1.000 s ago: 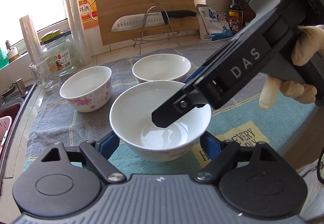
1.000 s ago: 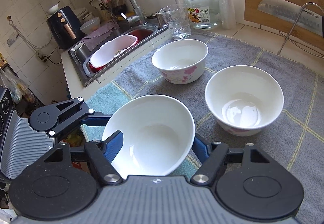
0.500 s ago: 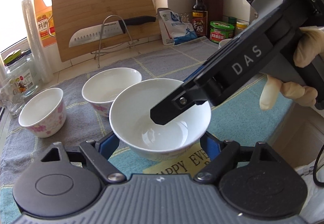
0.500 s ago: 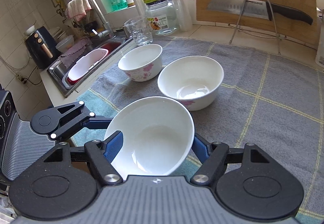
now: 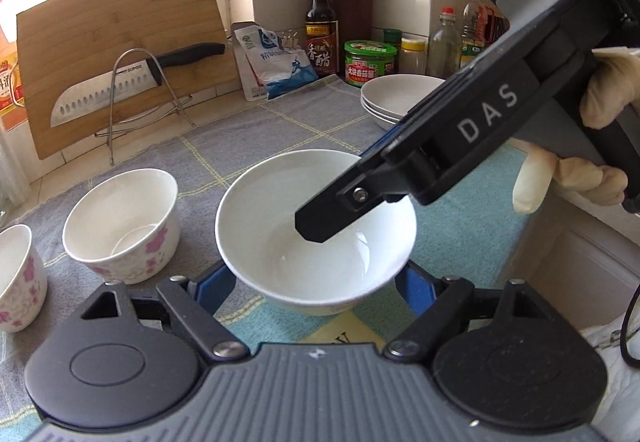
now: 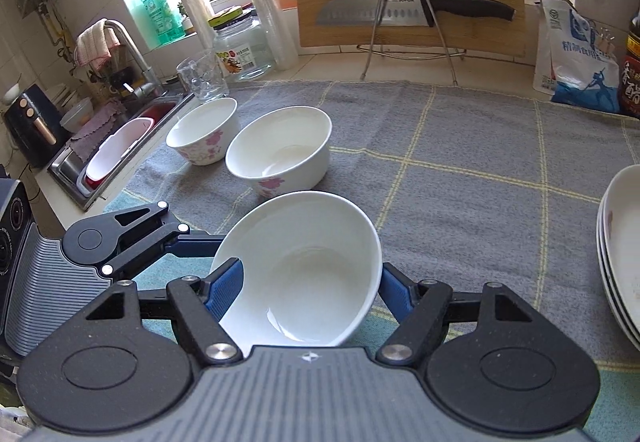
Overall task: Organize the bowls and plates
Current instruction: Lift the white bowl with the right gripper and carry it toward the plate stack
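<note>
A plain white bowl [image 5: 316, 242] is held above the towel between both grippers. My left gripper [image 5: 316, 290] clasps it from the near side, its blue pads [image 5: 216, 286] against the bowl's wall. My right gripper [image 6: 308, 282] is shut on the same bowl [image 6: 304, 274], tilted in that view; one of its fingers [image 5: 340, 214] reaches over the rim into the bowl. Two bowls with pink flowers [image 6: 280, 154] [image 6: 204, 134] stand on the grey towel to the left. A stack of white plates [image 5: 400, 94] stands at the right [image 6: 620, 250].
A grey checked towel [image 6: 460, 162] covers the counter. A cutting board and a knife on a wire stand [image 6: 408, 10] lean at the back. Bottles, jars and a salt bag [image 5: 276, 62] line the back right. A sink [image 6: 116, 146], a glass and a jar are at the left.
Both grippers have carried the white bowl to the right, away from the flowered bowls. The plate stack has come into view on the right.
</note>
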A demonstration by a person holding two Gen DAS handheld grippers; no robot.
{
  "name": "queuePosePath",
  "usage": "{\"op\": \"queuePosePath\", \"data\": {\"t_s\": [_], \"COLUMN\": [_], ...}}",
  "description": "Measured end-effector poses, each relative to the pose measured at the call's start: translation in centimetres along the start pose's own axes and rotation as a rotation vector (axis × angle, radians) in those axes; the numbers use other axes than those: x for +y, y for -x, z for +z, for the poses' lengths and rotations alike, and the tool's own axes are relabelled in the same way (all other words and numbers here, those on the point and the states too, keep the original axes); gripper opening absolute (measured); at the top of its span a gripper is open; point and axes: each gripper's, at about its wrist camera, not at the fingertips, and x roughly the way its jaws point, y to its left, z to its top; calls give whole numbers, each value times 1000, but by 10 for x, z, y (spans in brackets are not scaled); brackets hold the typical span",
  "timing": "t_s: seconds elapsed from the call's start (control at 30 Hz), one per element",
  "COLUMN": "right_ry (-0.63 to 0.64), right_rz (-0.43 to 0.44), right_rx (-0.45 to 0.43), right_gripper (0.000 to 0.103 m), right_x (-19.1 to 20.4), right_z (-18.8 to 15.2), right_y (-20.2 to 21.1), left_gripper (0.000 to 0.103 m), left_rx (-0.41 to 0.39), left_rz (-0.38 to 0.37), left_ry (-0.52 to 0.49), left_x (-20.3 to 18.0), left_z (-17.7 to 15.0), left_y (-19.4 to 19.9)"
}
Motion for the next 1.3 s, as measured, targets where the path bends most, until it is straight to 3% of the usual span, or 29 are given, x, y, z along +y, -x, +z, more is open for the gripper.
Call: {"op": "queuePosePath", "data": {"t_s": [0.8,0.9,1.03,1.3], "right_ry": [-23,-31,-32,32], "right_rz": [-7,0,10,-35], "right_rx": [39,42,34,-10], "right_gripper": [79,82,96,103], "right_x": [-21,-23,-23,-13], "right_z": [-5,-5,-6,2], "right_y": [-6,-8,-11,-7], "left_gripper": [86,88,97,98], "left_rx": [58,54,44,60], "left_rz": [-45,-52,-59,-49], "left_ry": [35,38,26,41], "left_x": [-5,-3,-5,0], "left_z": [5,5,5,-1], "left_y": [-20,-21,-21,-11]}}
